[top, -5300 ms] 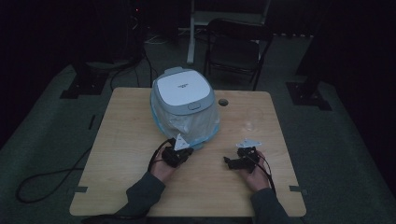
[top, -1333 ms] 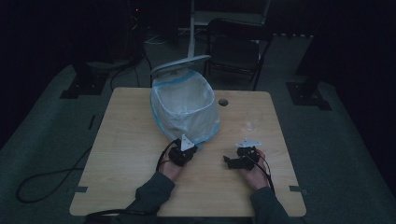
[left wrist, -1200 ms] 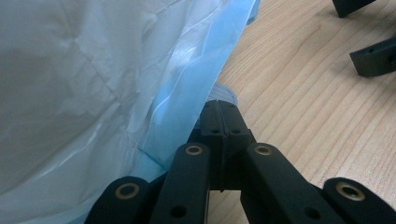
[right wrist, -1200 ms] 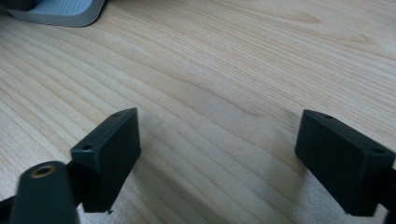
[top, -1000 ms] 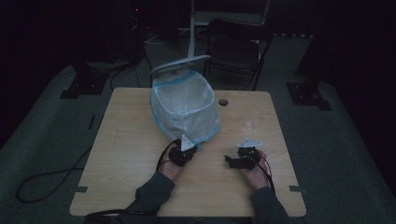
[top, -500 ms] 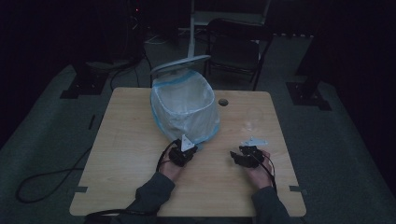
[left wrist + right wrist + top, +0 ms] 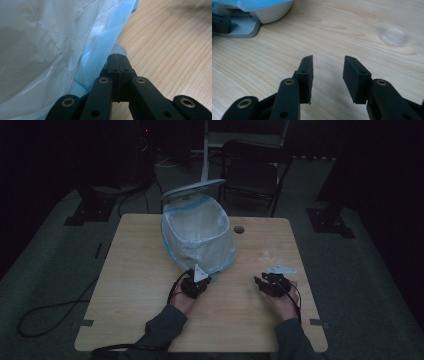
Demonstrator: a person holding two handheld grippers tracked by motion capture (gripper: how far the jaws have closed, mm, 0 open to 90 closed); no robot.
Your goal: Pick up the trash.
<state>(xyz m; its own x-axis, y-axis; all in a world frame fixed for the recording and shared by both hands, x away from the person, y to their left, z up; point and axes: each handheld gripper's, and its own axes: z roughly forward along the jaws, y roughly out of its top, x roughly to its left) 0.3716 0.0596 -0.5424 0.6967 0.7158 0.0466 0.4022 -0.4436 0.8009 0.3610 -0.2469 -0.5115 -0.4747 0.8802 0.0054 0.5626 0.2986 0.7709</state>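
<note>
While the bin [image 7: 199,240] stands toward the far middle of the table [image 7: 135,285] with its lid [image 7: 192,190] raised and a blue-edged bag [image 7: 50,42] lining it, the left gripper [image 7: 117,63] sits at the bin's near foot, jaws pressed together beside the hanging blue hem. From the left gripper view I cannot tell whether any film is caught between them; the jaws look flush, just at the grey pedal. My reading is that this hand is holding the pedal down to keep the lid up. The right gripper [image 7: 328,72] hovers over bare wood well to the right, jaws apart and empty, with a small clear disc [image 7: 393,36] lying beyond it. Next, I judge, the right gripper should reach for the bag's rim or something to drop in, while the left keeps steady pressure.
</note>
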